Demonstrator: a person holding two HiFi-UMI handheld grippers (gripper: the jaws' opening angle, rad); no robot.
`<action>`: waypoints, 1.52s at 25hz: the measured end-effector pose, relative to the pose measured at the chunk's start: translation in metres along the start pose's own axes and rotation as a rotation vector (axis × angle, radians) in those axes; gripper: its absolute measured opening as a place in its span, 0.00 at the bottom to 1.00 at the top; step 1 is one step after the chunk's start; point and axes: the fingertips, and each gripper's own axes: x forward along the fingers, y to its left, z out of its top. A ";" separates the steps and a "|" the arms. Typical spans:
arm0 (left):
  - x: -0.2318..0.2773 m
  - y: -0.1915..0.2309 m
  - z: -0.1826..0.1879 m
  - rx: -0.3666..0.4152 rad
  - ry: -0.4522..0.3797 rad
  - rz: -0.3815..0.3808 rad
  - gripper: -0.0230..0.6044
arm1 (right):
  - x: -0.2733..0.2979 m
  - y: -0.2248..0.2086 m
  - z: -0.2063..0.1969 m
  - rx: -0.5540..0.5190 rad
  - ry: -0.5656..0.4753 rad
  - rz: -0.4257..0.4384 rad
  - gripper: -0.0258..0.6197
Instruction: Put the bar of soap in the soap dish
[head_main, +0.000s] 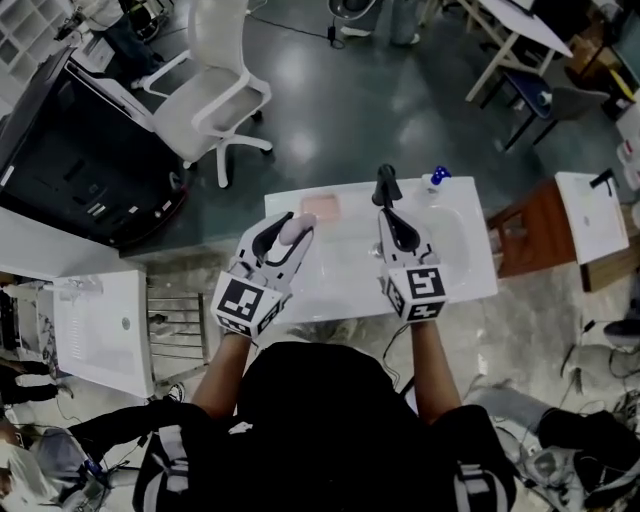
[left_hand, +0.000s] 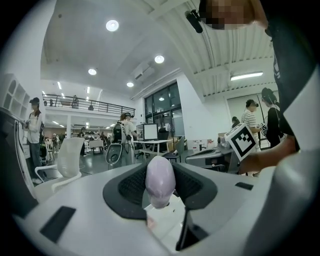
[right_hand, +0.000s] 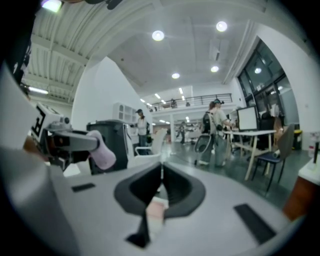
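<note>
Left claw (head_main: 288, 237): jaws part-open and clamped on the soap bar (head_main: 295, 229), pads on its two broad sides. Bar is pale lilac, oval, sits at the jaw tips. Its long axis runs crosswise to the jaws, approx. upright with a slant. Seen from the right gripper view, the lower end hangs below the tips and leans away from the claw; upper end shows above the pads. Bar is held in the air over the white washbasin top (head_main: 340, 272), clear of it. Soap dish (head_main: 322, 207): pink, flat, rectangular, on the far edge of the top, just ahead of left claw tips and slightly to their right; bar and dish are apart. Black tap (head_main: 386, 185): directly ahead of the right claw (head_main: 392, 220), near its tips; contact can't be confirmed. Right claw: jaws together, nothing gripped, held level w/ left claw and well apart from it. Blue-capped bottle (head_main: 437, 177): ahead-right of right claw, by the top's back edge.
</note>
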 end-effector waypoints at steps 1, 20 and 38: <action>0.002 0.003 -0.004 -0.008 0.007 0.000 0.31 | 0.004 0.000 -0.002 0.001 0.010 0.003 0.10; 0.039 0.078 -0.105 -0.129 0.161 -0.150 0.31 | 0.076 0.023 -0.051 0.013 0.186 -0.093 0.10; 0.098 0.066 -0.221 -0.235 0.342 -0.270 0.31 | 0.069 0.017 -0.118 0.035 0.374 -0.201 0.10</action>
